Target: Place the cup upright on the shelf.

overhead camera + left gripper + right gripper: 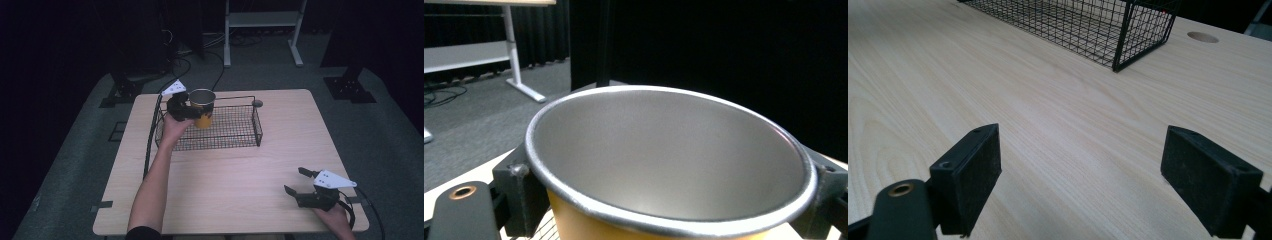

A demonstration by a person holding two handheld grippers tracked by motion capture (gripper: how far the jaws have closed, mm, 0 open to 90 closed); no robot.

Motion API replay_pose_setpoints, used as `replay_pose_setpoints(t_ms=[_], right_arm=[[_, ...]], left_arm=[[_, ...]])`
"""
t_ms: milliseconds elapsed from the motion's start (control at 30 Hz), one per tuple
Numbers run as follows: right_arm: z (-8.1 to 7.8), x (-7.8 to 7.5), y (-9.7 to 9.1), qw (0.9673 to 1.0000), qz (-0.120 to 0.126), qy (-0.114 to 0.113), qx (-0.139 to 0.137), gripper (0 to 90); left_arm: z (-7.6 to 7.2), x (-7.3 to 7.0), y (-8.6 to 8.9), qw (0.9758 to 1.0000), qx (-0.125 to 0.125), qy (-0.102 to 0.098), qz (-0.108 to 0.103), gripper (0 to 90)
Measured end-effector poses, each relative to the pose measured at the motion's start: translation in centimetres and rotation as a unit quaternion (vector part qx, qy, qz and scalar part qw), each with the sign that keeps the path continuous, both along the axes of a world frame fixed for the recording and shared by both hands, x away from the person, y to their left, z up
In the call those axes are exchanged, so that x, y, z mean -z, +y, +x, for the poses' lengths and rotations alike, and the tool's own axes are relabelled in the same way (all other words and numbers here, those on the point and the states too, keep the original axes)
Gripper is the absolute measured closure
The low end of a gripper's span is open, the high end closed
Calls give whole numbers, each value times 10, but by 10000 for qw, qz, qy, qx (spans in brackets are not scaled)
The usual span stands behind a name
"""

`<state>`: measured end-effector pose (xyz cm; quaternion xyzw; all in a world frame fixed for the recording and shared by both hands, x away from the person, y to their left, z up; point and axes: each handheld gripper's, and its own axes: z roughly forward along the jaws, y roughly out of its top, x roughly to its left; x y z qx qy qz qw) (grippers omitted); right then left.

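Yellow metal cup with a silver rim and grey interior [202,107], upright, clamped between the jaws of the left gripper [186,111] on opposite sides of its wall, above the near-left end of a black wire basket [240,131] on the light wooden bench [235,175]. Right gripper [299,181], well apart, jaws spread wide over bare wood, nothing between them.

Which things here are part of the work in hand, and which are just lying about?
In the job:
- yellow cup with a metal rim, clamped by the left gripper
- black wire basket, over which the cup is held

Just about:
- right gripper, open and idle near the table's front edge
- round hole in the tabletop
- white frame on the floor beyond
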<state>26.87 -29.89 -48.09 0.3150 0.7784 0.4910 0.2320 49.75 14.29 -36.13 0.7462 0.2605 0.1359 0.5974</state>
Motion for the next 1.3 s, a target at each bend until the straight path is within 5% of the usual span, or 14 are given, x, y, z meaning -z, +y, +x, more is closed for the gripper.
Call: replay_pose_setpoints(t_ms=[633,733,1100,1300], right_arm=[[0,0,0,10000,5,-4,-17,154],[0,0,0,10000,7,-5,-20,154],[-1,0,0,10000,11,-18,-43,154],[0,0,0,10000,14,-10,-40,153]], left_arm=[[17,23,-5,9984,-193,197,492,104],[23,27,-11,9954,-165,340,885,99],[29,38,-20,9914,-92,365,1255,100],[31,41,-22,9860,-133,279,1640,100]])
